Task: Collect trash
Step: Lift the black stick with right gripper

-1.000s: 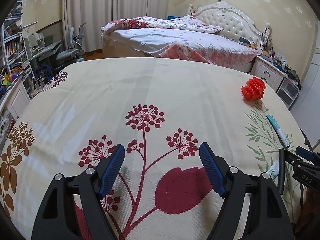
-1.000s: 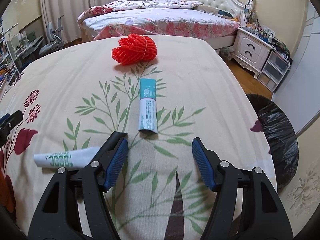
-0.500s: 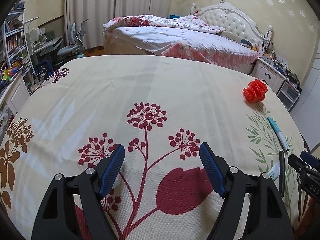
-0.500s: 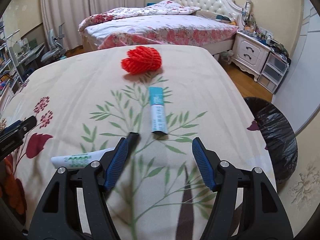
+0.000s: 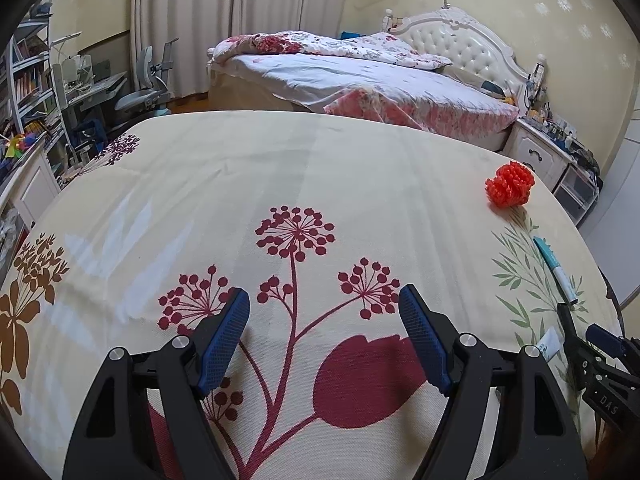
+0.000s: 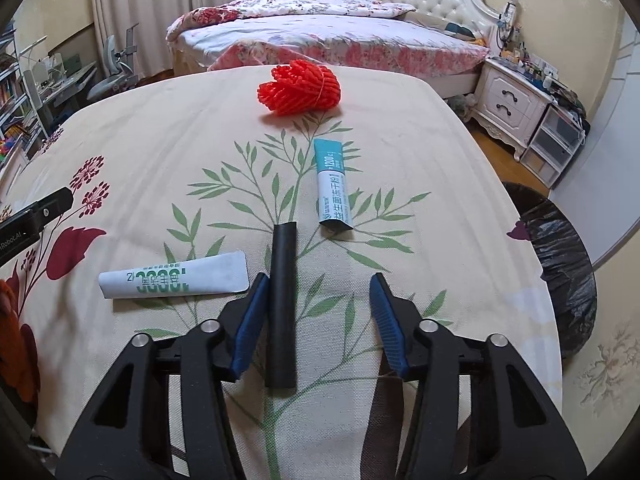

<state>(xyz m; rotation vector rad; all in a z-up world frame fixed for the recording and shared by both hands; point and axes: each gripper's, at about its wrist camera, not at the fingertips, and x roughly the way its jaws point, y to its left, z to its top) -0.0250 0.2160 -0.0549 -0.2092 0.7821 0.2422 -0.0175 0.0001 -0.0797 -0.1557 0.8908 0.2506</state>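
Note:
On the flowered tablecloth (image 6: 168, 136) lie a red foam net (image 6: 300, 87), a teal-and-white sachet (image 6: 333, 184), a white sachet with green print (image 6: 174, 276) and a black tube (image 6: 282, 304). My right gripper (image 6: 318, 304) is open just above the cloth; the black tube lies between its fingers, close to the left one. My left gripper (image 5: 324, 316) is open and empty over the red flower print. In the left wrist view the red net (image 5: 510, 184) and the teal sachet (image 5: 556, 270) sit far right, and the right gripper (image 5: 600, 360) shows at the right edge.
A bin lined with a black bag (image 6: 560, 264) stands on the floor right of the table. A bed (image 6: 332, 36) and a white nightstand (image 6: 508, 100) are behind. A desk, chair and shelves (image 5: 60, 92) stand at the left.
My right gripper pulled back and shifted right; the black tube, hidden before, now lies between its fingers. The left gripper has barely moved.

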